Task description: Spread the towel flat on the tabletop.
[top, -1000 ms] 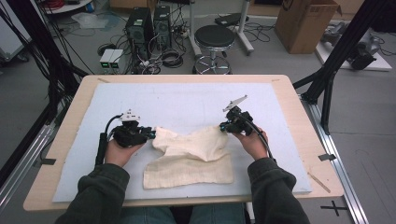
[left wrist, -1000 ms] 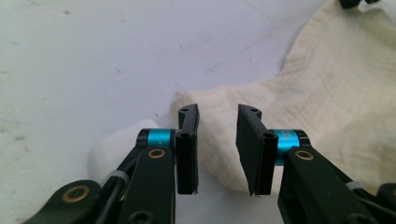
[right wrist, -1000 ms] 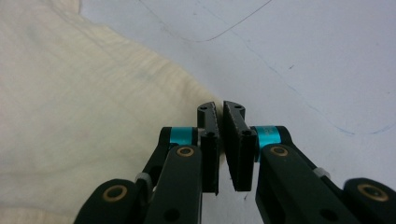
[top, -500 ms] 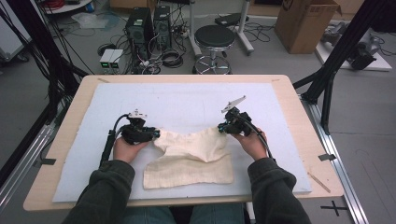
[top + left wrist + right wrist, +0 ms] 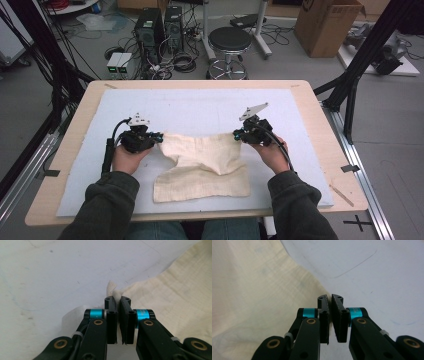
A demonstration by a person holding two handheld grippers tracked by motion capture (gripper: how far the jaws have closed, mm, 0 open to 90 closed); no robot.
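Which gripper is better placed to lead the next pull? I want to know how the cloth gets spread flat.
Neither clearly: the left gripper and the right gripper each pinch an opposite far corner of the cloth, so both probably move together.

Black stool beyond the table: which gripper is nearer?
Right. The right gripper sits nearly straight below the black stool in the high view; the left gripper is farther off to its left.

Even, bright overhead light, soft shadows; high view slightly soft with bowed edges; close views blur toward 6 o'clock.
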